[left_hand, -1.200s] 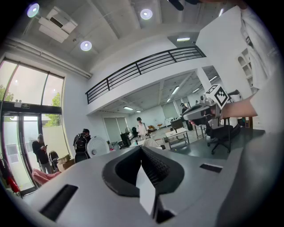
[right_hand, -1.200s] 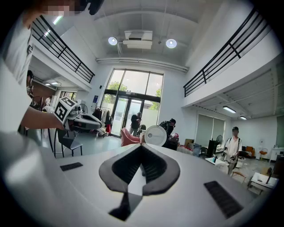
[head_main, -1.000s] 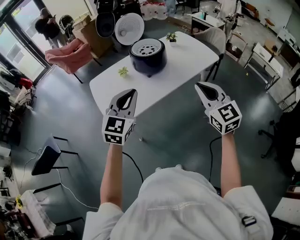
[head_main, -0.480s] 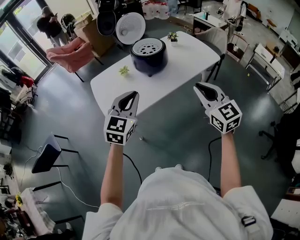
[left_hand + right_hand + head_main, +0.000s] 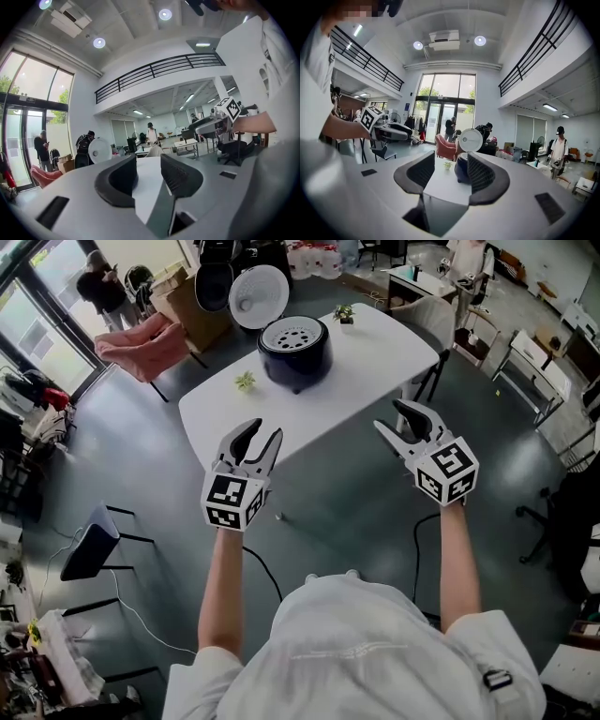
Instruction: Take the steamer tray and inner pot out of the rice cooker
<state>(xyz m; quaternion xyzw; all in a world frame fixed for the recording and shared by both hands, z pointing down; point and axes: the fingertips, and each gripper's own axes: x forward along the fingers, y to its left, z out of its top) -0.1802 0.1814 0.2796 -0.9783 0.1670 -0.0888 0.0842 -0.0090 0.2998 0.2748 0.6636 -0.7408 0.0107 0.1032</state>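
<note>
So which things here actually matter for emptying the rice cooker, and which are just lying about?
Job: rice cooker with open lid; steamer tray sitting in its top; inner pot not visible; left gripper and right gripper, jaws opening, nothing between them.
Lying about: small plant; second plant; pink chair; cardboard box.

Open-plan office or lab hall: mezzanine railing, tall glass doors, white desk, cardboard boxes.
</note>
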